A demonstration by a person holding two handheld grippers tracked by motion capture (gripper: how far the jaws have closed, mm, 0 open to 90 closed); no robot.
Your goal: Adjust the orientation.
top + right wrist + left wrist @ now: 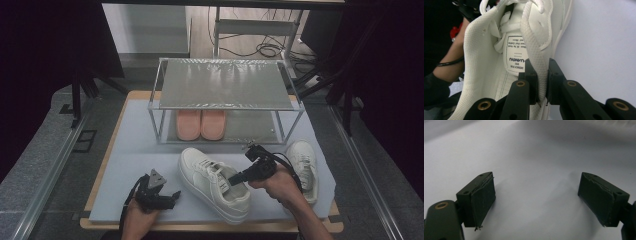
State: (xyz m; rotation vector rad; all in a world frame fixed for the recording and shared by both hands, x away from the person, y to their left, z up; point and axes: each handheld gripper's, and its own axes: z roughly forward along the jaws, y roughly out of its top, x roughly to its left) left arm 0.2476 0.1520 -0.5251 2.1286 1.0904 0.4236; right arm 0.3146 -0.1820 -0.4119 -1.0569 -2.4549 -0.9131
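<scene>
A white lace-up sneaker (pixel 212 182) lies at the middle front of the pale mat (pixel 135 150), toe toward the back left. My right gripper (pixel 235 178) is shut on the side wall of its collar; in the right gripper view the mesh-lined wall of the sneaker (pixel 534 30) is pinched between the two black jaws of the right gripper (pixel 542 75), beside the tongue label. My left gripper (pixel 173 196) rests low at the front left of the mat, apart from the shoe. In its own view the left gripper (pixel 536 187) stands open over bare mat (pixel 536 157).
A second white sneaker (pixel 304 165) lies at the right of the mat, behind my right hand. A metal two-tier shoe rack (pixel 227 82) stands at the back, with a pair of pink shoes (pixel 200 124) on its lower shelf. The mat's front edge runs close to both hands.
</scene>
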